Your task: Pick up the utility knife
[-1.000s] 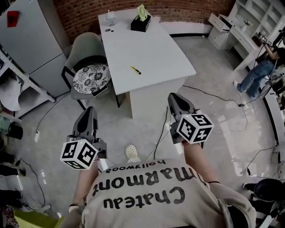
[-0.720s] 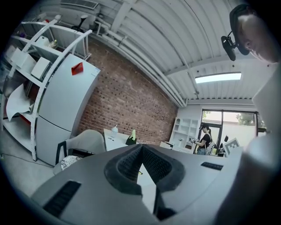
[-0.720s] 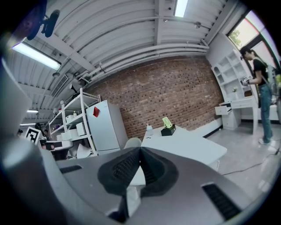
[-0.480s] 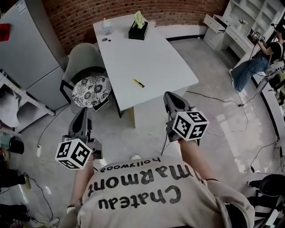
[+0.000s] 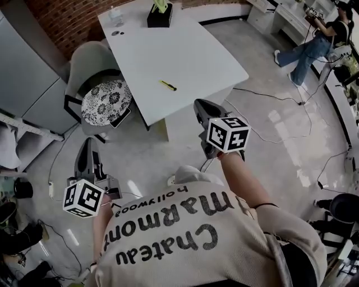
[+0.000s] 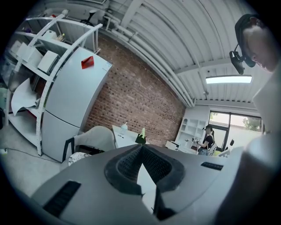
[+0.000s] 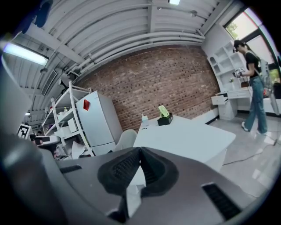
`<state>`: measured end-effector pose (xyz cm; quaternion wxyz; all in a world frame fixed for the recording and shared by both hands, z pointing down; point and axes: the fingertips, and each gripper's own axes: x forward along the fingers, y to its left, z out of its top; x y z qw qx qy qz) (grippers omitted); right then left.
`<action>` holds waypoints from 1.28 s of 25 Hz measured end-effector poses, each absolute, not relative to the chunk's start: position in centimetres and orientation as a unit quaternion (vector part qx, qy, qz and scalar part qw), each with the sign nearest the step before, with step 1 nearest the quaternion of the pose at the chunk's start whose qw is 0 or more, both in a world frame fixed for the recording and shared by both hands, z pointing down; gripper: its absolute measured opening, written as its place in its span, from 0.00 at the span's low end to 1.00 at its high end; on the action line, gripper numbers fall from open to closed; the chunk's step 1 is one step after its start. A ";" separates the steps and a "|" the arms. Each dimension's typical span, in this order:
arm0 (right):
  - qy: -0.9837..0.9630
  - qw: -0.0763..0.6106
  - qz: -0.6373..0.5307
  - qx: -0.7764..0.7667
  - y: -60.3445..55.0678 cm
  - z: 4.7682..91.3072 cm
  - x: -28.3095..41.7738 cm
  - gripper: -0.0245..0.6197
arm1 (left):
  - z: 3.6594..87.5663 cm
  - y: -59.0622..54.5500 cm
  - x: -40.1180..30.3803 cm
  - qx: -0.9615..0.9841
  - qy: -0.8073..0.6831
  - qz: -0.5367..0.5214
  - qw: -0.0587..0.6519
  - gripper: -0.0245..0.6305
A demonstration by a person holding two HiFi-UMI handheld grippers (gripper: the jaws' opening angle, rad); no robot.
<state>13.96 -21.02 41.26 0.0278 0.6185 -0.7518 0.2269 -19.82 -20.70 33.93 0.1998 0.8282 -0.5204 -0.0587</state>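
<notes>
Two grippers, both closed and both empty. In the left gripper view the left gripper (image 6: 141,147) has its ribbed pads meeting at the tips with nothing between them. The right gripper (image 7: 140,150) shows the same in its own view, a sensible way to carry them while nothing is within reach.

The utility knife (image 5: 168,86), a small yellow-and-dark sliver, lies flat on the white table (image 5: 190,50). It sits near the edge facing the person, on bare surface, well apart from the black tissue box (image 5: 159,15) and the clear bottle (image 5: 115,15) at the far end. That open spot leaves room for jaws to come down on either side of it.

In the head view the right gripper points toward the table's near corner, near the knife but short of the tabletop. The left gripper hangs further out over the floor, beside the grey chair (image 5: 92,56) with its patterned cushion (image 5: 106,101).

I judge this to be the approach. The right gripper looks better placed to do the picking, and its jaws must part before they can straddle the knife's thin body. Neither gripper view shows the knife clearly.
</notes>
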 end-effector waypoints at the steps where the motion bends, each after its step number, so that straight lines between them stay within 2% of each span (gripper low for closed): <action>1: -0.753 0.031 0.227 0.616 -21.5 41.8 13.8 0.05 | 34.2 -20.8 -20.3 0.824 -0.526 -0.057 0.203 0.04; 9: -0.767 0.093 0.228 0.593 -24.9 45.6 13.2 0.14 | 35.8 -20.5 -22.7 0.789 -0.574 -0.059 0.213 0.04; 32: -0.798 0.205 0.258 0.505 -40.4 52.1 11.6 0.17 | 34.6 -27.6 -25.2 0.698 -0.684 -0.071 0.201 0.04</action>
